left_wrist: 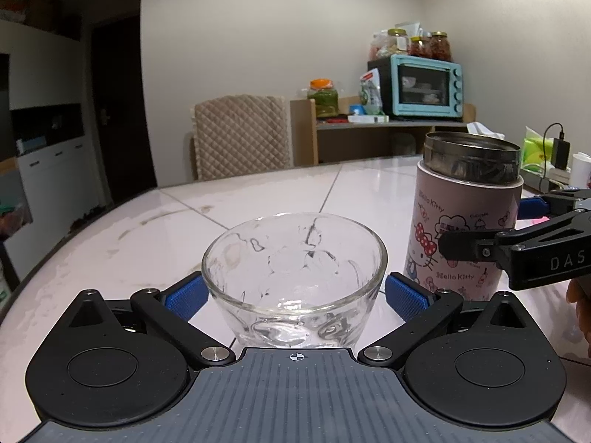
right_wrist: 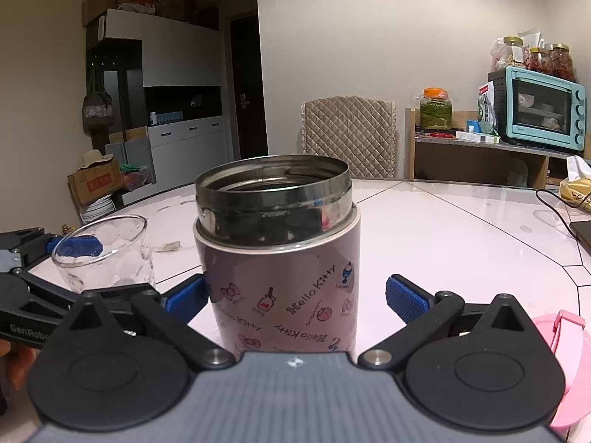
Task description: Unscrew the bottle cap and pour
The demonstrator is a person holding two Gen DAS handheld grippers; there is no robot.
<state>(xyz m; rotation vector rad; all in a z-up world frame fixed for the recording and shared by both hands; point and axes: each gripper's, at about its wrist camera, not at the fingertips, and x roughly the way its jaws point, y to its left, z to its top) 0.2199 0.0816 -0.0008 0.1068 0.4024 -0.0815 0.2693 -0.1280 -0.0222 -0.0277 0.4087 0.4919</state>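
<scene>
A clear glass cup (left_wrist: 294,277) stands upright on the table between the blue pads (left_wrist: 186,297) of my left gripper (left_wrist: 295,291), which is open, with a small gap on each side. The pink Hello Kitty bottle (right_wrist: 280,277) stands uncapped, its steel mouth bare. It sits between the pads (right_wrist: 406,297) of my right gripper (right_wrist: 297,295), also open, with clear space on the right side. The bottle (left_wrist: 461,221) is to the right of the cup, and the cup (right_wrist: 103,254) shows at the left of the right wrist view. A pink cap (right_wrist: 565,361) lies on the table at the right.
The white tiled table (left_wrist: 258,199) stretches ahead to a quilted chair (left_wrist: 240,136). Behind it a wooden shelf carries a turquoise oven (left_wrist: 424,86) and jars. A black cable (right_wrist: 554,203) and a tissue pack (right_wrist: 576,181) lie at the far right.
</scene>
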